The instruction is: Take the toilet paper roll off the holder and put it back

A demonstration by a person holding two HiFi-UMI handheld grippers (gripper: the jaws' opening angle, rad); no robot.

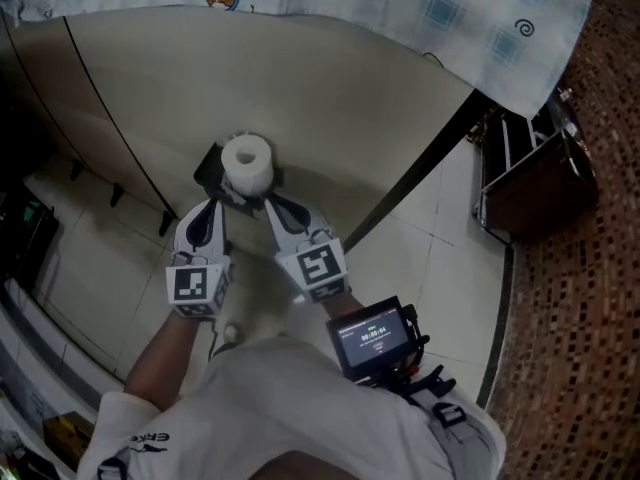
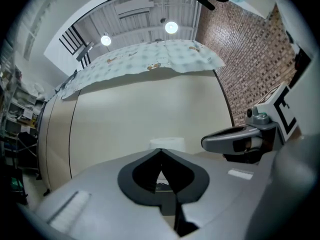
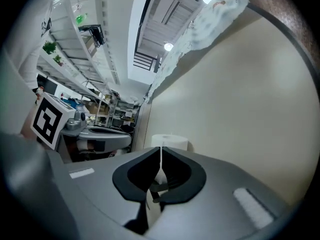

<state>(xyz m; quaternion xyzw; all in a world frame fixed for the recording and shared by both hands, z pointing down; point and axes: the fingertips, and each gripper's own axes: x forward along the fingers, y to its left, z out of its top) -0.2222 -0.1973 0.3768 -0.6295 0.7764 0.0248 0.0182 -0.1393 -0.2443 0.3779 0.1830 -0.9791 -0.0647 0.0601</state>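
Observation:
A white toilet paper roll point(image 1: 246, 161) stands upright on a black holder point(image 1: 208, 171) fixed to the beige wall. Just below it, my left gripper point(image 1: 214, 202) and right gripper point(image 1: 266, 202) point at the roll side by side, both shut and empty. In the left gripper view the jaws point(image 2: 160, 150) meet in front of the roll point(image 2: 168, 142), whose top shows just past them, and the right gripper point(image 2: 235, 141) is at the right. The right gripper view shows its jaws point(image 3: 161, 149) closed to a thin slit before the roll point(image 3: 170, 140), with the left gripper point(image 3: 97, 138) at the left.
A blue-checked cloth point(image 1: 450, 8) hangs over the top of the beige wall point(image 1: 330, 88). An open dark case point(image 1: 525, 173) stands on the floor at the right beside brick-patterned flooring point(image 1: 590, 288). A small screen point(image 1: 372, 335) is strapped near my right wrist. Shelves point(image 3: 100, 109) fill the room's far side.

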